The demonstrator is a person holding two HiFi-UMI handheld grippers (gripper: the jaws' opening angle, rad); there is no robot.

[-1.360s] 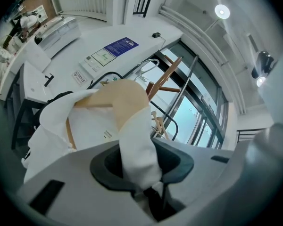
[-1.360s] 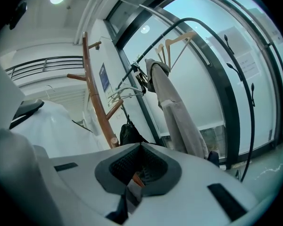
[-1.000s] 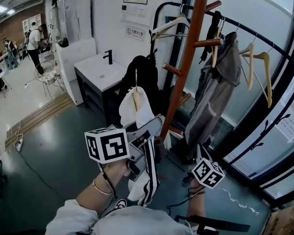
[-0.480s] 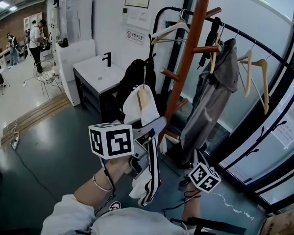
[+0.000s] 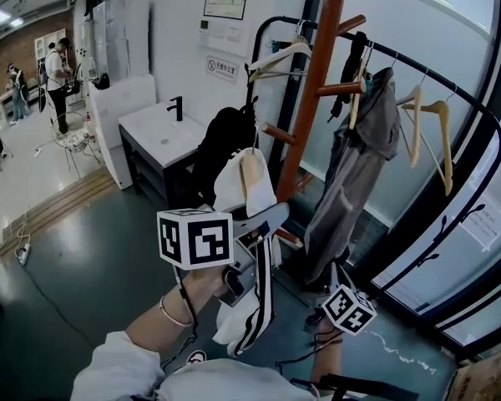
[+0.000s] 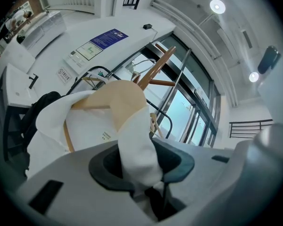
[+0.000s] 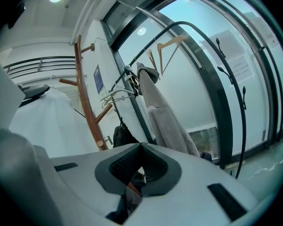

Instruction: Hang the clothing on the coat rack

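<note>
A white garment with black stripes [image 5: 252, 295] hangs on a wooden hanger [image 5: 252, 174]. My left gripper [image 5: 259, 228] is shut on the white fabric just below the hanger's shoulder. In the left gripper view the cloth [image 6: 134, 140] is pinched between the dark pads, with the hanger [image 6: 118, 100] above them. The brown wooden coat rack [image 5: 311, 90] stands just right of the garment, its pegs [image 5: 280, 133] sticking out. My right gripper [image 5: 342, 295] hangs low at the right, and its jaws [image 7: 137, 173] look shut with nothing seen in them.
A black curved clothes rail [image 5: 451, 82] behind the rack carries a grey garment [image 5: 355, 174] and bare wooden hangers [image 5: 430, 124]. A black bag [image 5: 224, 140] hangs near a white sink counter [image 5: 159, 132]. A glass wall runs along the right. People stand far left.
My left gripper has lifted the garment and hanger up and slightly right, closer to the coat rack pole. The right gripper stays low at the right.
</note>
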